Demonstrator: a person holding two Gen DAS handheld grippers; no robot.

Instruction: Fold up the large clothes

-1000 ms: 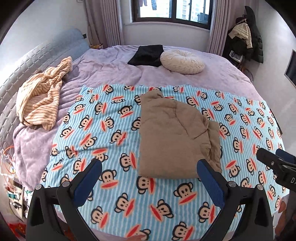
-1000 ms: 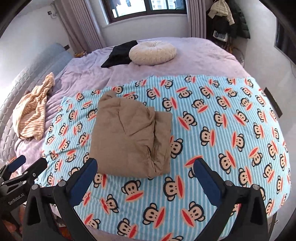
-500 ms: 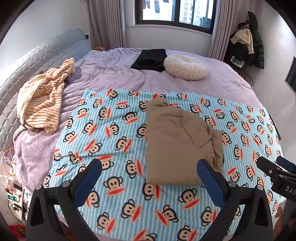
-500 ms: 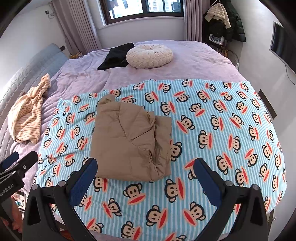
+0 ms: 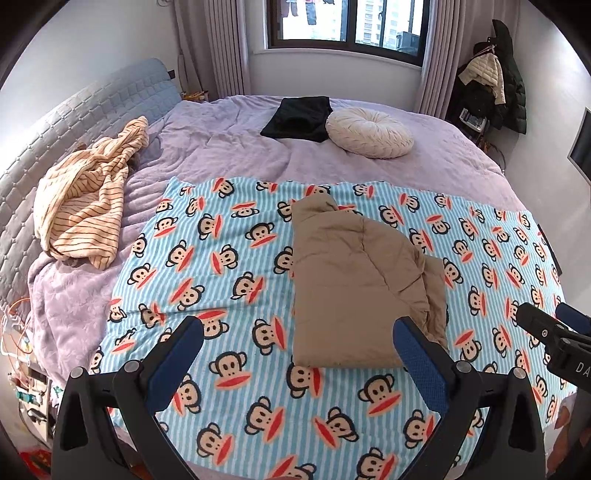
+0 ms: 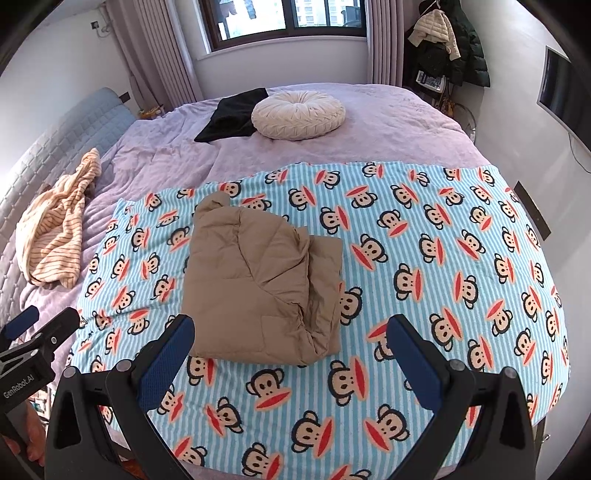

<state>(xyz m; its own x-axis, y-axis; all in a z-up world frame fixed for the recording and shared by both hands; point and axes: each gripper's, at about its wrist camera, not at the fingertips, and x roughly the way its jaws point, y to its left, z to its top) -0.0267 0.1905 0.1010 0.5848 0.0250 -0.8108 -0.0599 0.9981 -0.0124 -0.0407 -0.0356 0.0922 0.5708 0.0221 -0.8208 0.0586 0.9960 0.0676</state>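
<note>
A tan padded jacket (image 5: pixel 354 288) is seen folded into a thick rectangle, laid on a blue striped monkey-print blanket (image 5: pixel 229 266) that is spread across the near half of a bed (image 5: pixel 229 155) covered in lilac. The jacket sits near the blanket's middle, slightly toward the near edge; a smaller folded layer shows along its right side.

The left tool (image 5: pixel 297 354) is held above the near edge of the blanket, released, blue-padded fingers (image 5: pixel 173 363) spread wide, nothing between them. The right tool (image 6: pixel 290 350) is likewise released and empty, held just to the right of the left one. Neither is in contact with the jacket.

On the far part of the bed, a black folded garment (image 6: pixel 232 114) is noted touching a round cream cushion (image 6: pixel 297 114). A crumpled striped beige garment (image 5: pixel 85 199) lies at the left, by the quilted headboard (image 5: pixel 74 122). Coats (image 6: pixel 447 40) hang in the far right corner, beside the window (image 5: pixel 347 22).
</note>
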